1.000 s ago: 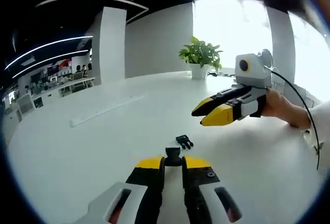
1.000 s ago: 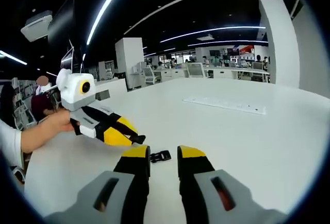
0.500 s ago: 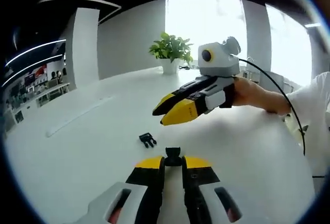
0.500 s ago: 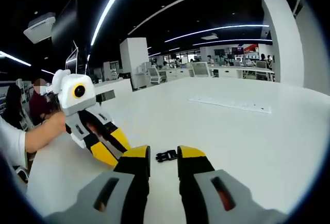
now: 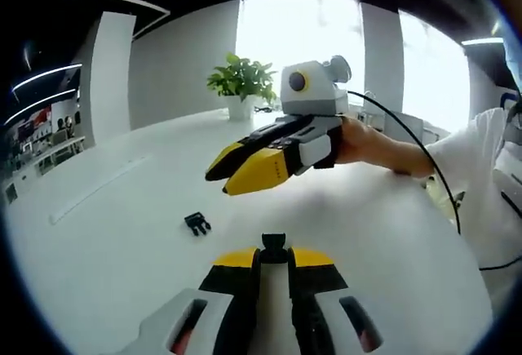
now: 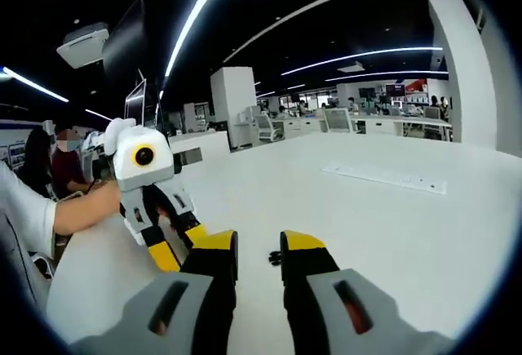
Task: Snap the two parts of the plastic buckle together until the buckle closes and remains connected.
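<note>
Left gripper (image 5: 274, 254), jaws pinched on a small black buckle part (image 5: 273, 246) that pokes out from between the yellow tips, long axis along the jaws. Second buckle part (image 5: 196, 224), black with short prongs, lies flat on the white table (image 5: 114, 232) to the left, well apart. Right gripper (image 6: 258, 249), jaws slightly apart and holding nothing, hovers over that loose piece (image 6: 275, 257).

My left gripper (image 5: 273, 259) has its fingers (image 5: 238, 259) closed on a small black buckle part (image 5: 273, 246) at their tips. My right gripper (image 6: 258, 250) keeps its fingers (image 6: 214, 249) slightly parted; in the left gripper view it hangs above the worktop (image 5: 391, 241), held in my right hand (image 5: 359, 139).
</note>
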Available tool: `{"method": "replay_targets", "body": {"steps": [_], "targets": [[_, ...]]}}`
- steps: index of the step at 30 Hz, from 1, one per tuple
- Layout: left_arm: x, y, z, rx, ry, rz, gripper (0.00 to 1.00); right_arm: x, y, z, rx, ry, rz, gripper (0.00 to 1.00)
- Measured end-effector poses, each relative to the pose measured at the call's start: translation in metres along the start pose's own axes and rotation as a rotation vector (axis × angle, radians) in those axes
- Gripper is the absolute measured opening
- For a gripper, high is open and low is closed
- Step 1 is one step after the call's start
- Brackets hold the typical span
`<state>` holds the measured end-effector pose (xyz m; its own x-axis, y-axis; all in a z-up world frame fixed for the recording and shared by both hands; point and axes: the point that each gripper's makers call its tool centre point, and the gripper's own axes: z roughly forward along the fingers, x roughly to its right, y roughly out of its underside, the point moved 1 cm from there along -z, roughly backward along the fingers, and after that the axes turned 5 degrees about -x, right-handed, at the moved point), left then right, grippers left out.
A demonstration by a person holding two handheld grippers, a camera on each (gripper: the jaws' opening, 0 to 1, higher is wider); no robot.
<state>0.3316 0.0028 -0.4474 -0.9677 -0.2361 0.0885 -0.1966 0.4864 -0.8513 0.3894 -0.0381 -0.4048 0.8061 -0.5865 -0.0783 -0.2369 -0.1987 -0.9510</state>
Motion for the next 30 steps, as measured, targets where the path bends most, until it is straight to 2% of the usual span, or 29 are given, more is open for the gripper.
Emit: {"method": "replay_targets", "body": {"steps": [4, 12, 21, 24, 26, 30], "targets": [[0.007, 0.003, 0.002, -0.015, 0.028, 0.017, 0.13, -0.005, -0.001, 0.000, 0.007, -0.017, -0.009, 0.21], [0.019, 0.007, 0.006, -0.040, 0.068, 0.055, 0.13, -0.002, 0.002, -0.002, -0.009, -0.007, -0.017, 0.21], [0.021, 0.007, 0.006, -0.030, 0.068, 0.071, 0.14, 0.001, 0.004, 0.000, -0.014, 0.003, -0.018, 0.22], [0.021, 0.005, 0.005, -0.019, 0.068, 0.065, 0.16, 0.007, 0.011, 0.002, -0.040, 0.028, -0.026, 0.24], [0.019, 0.004, 0.004, -0.011, 0.061, 0.061, 0.18, 0.014, 0.019, 0.005, -0.080, 0.058, -0.040, 0.27], [0.015, -0.001, -0.002, 0.012, 0.043, 0.057, 0.18, 0.015, 0.028, 0.011, -0.105, 0.072, -0.043, 0.33]]}}
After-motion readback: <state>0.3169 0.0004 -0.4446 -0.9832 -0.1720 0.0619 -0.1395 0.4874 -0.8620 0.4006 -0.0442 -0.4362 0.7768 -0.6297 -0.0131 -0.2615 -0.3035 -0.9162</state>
